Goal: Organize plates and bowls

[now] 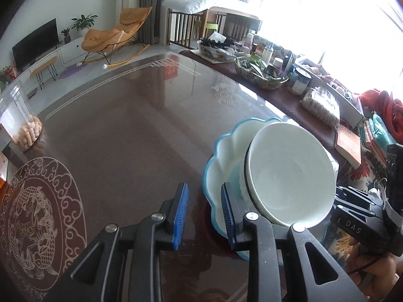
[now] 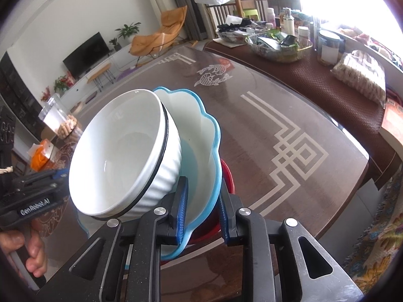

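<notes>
A white ribbed bowl with a black rim (image 1: 289, 173) (image 2: 121, 161) lies tilted inside a scalloped blue-rimmed bowl (image 1: 221, 156) (image 2: 201, 146). The blue-rimmed bowl rests on a red bowl (image 2: 226, 176) on the brown glass table (image 1: 141, 130). My left gripper (image 1: 204, 201) is open and empty, just left of the blue-rimmed bowl's edge. My right gripper (image 2: 202, 209) is open, its jaws standing either side of the blue-rimmed bowl's near rim without closing on it.
A clear jar of snacks (image 1: 22, 120) (image 2: 60, 120) stands at the table's left. Glass dishes (image 1: 262, 73), jars and packets crowd a woven mat (image 2: 340, 93) along the far right side. An orange packet (image 2: 40, 156) lies at the left edge.
</notes>
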Demonstrator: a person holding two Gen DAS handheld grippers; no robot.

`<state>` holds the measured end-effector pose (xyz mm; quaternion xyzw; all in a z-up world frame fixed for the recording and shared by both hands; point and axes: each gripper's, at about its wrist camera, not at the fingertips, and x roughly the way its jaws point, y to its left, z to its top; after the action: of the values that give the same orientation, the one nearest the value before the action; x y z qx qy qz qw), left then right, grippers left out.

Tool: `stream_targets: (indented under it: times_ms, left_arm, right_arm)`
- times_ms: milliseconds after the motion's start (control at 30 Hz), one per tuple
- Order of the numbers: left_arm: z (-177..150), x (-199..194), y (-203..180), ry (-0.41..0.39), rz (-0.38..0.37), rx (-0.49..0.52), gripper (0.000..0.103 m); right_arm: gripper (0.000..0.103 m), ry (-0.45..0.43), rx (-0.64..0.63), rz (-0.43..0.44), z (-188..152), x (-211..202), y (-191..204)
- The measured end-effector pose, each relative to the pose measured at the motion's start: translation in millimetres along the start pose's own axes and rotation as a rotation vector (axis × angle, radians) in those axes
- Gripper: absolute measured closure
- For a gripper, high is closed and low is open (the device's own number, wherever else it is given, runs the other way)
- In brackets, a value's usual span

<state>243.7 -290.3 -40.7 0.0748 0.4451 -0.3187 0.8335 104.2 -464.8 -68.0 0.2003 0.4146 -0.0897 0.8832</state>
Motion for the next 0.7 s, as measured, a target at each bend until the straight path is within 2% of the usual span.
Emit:
stream_targets:
  times_ms: [100,167,200,367,567,633,700]
  left_arm:
    - [-2,-23,13,-0.029,-0.004,-0.037,0.076]
    - [-9,-35,18,-0.049,0.021,-0.039,0.076]
    - [-13,-40,20,-0.058,0.033,-0.04,0.075]
    - [-43,-56,25,-0.063,0.079,-0.096,0.075]
    - [-67,-72,22,-0.042,0.229,-0.125,0.075]
    - [-74,-82,21,-0.05,0.234,-0.141,0.075]
    - [-79,-92,19,-0.069,0.204,-0.167,0.075]
  right_arm:
    - [0.068,-0.006,0.009,-0.006,2,-5,-3]
    - [0.049,-0.021,0.018,-0.028,4,-11,-6]
    - [0.047,-0.029,0.021,-0.027,4,-14,-8]
    - [0.047,-0.027,0.01,-0.022,3,-20,-7]
    - [0.047,-0.044,0.025,-0.013,2,-29,-6]
    - [0.047,-0.055,0.027,-0.013,0,-36,-6]
    - [0.047,-0.073,0.029,-0.017,-1,-45,-6]
